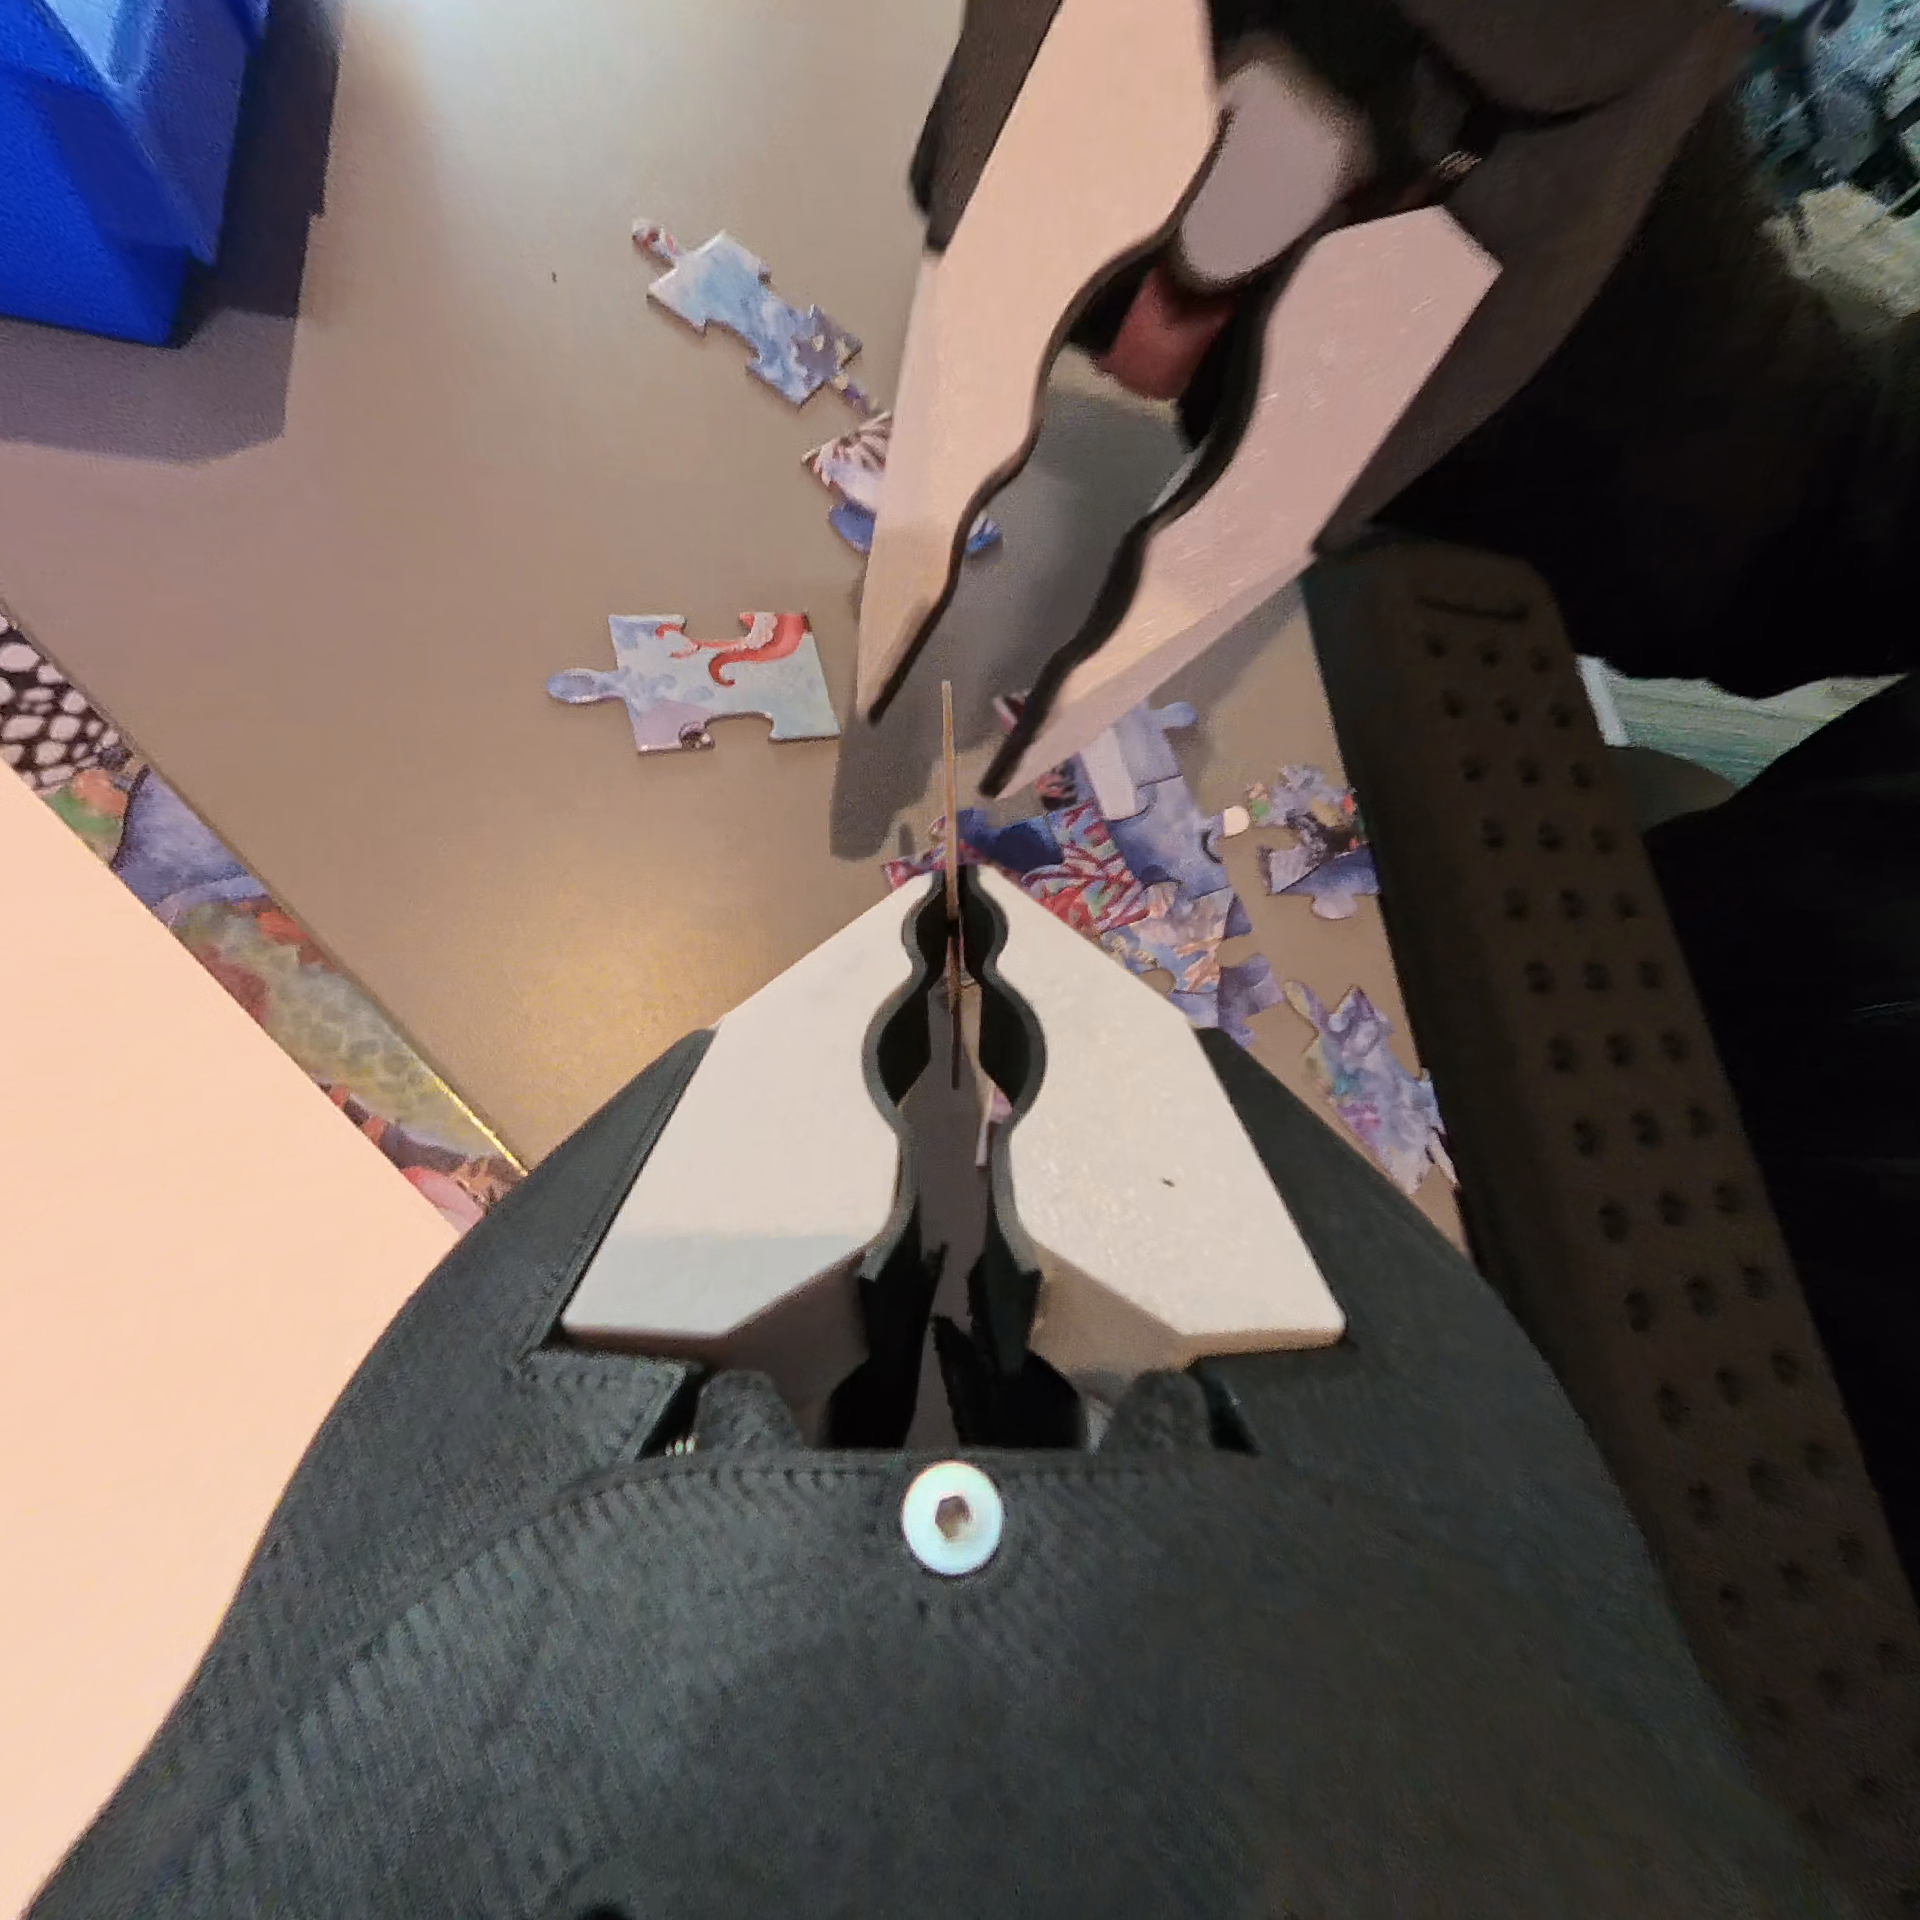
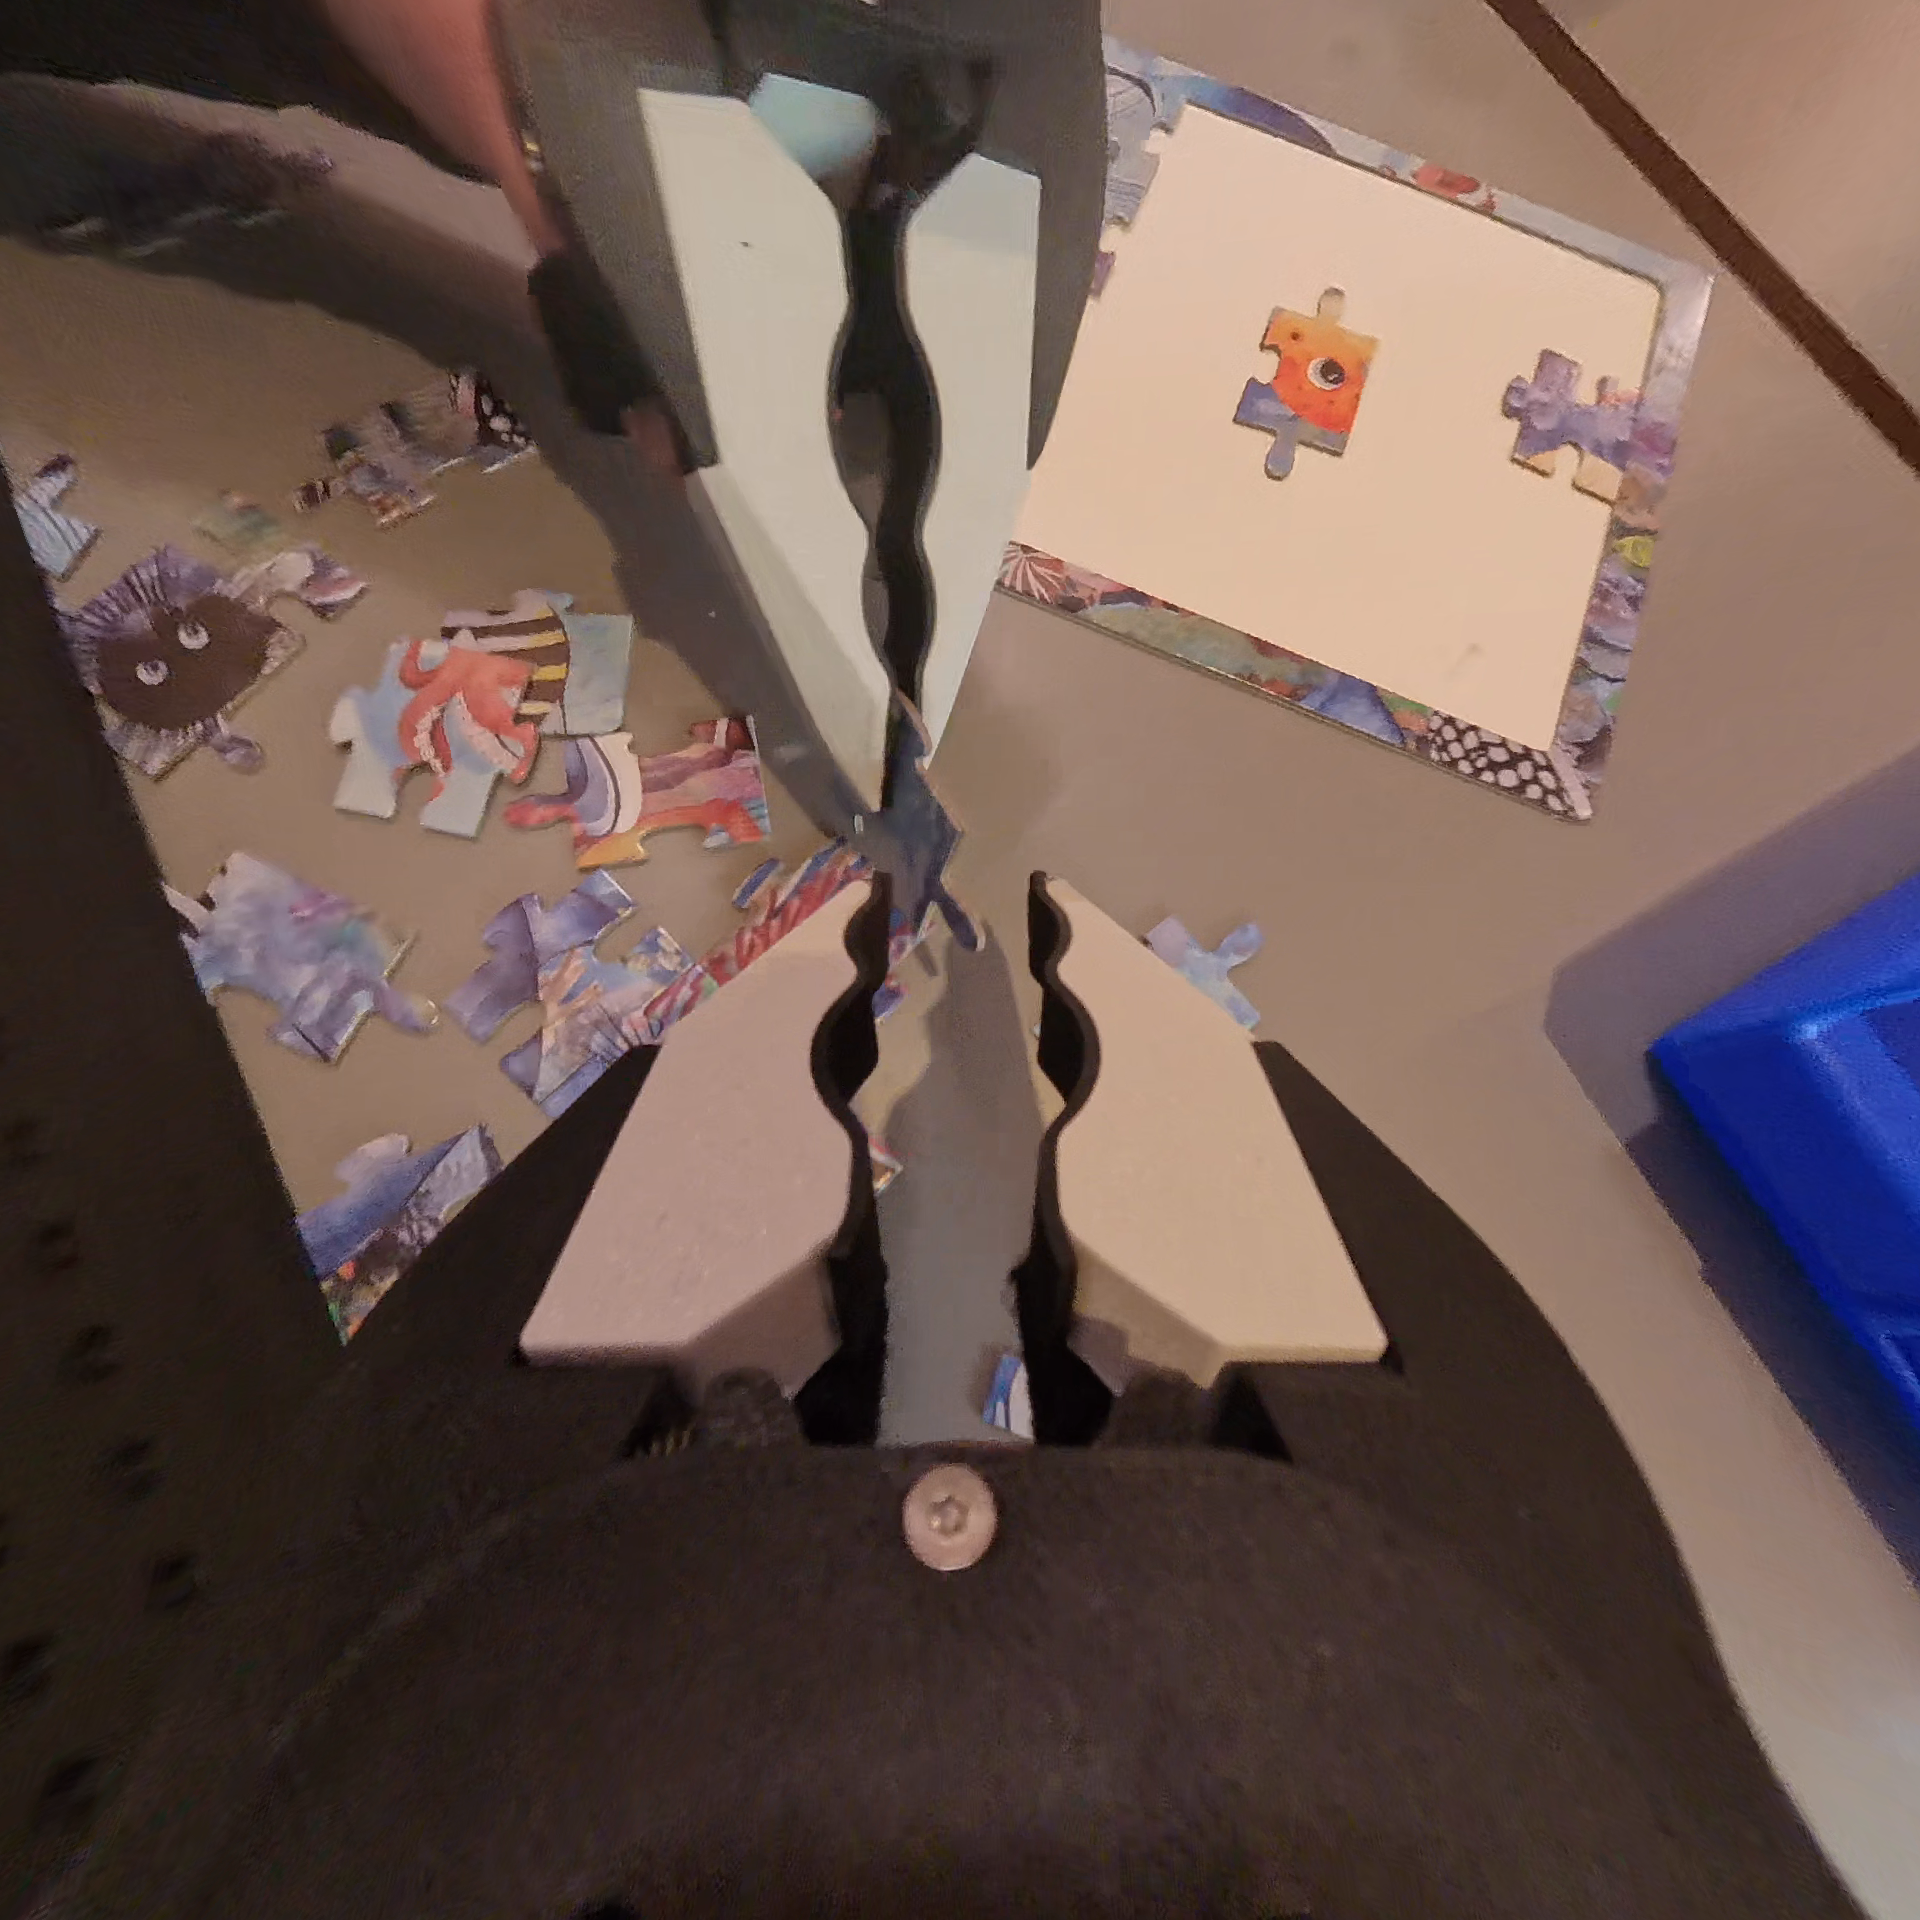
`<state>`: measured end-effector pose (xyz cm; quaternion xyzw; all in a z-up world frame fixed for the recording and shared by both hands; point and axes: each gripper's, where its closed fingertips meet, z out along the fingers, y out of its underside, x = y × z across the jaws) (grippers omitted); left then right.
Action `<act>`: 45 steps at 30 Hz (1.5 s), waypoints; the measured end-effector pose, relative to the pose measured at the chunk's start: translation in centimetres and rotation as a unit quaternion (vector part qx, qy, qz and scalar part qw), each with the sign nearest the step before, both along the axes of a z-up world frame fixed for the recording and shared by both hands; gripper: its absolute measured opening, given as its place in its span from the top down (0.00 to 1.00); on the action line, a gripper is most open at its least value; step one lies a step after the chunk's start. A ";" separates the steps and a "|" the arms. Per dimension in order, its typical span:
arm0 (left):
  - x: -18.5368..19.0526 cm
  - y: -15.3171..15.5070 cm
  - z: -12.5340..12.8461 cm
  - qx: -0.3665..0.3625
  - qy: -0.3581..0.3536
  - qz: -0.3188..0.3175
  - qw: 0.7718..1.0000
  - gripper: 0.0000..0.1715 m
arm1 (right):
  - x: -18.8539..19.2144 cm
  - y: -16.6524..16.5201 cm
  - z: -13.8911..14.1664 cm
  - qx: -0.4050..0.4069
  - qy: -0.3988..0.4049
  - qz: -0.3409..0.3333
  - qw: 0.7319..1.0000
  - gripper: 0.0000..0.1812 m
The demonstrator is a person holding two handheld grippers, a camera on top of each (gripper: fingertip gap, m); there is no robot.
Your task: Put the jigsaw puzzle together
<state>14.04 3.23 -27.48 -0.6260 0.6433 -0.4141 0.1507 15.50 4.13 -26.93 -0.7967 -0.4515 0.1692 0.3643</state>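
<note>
The left gripper [image 1: 951, 883] pinches a blue puzzle piece [image 2: 914, 831] edge-on at frame centre, above the scattered pieces; the right gripper [image 2: 956, 894] gapes, released, just beneath it. The thin grip could let the piece twist or drop during a handover, far from the puzzle tray [image 2: 1621, 644] at upper right.

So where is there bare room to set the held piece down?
Inside the tray, the white field left of the orange piece is bare. The table strip between tray and blue bin is also free. The loose pile is crowded. The left gripper holds the piece.
</note>
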 end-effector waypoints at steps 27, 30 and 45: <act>-19.8 8.3 -2.9 0.167 0.181 0.204 0.947 0.73 | -9.4 9.7 2.2 -0.203 0.135 0.016 0.970 1.00; -20.6 8.7 -3.6 0.172 0.190 0.209 0.944 0.74 | -10.0 11.1 0.8 -0.221 0.132 0.004 0.966 1.00; -22.9 11.8 -3.4 0.190 0.190 0.260 0.928 0.75 | -8.2 12.3 -1.0 -0.222 0.138 -0.020 0.965 1.00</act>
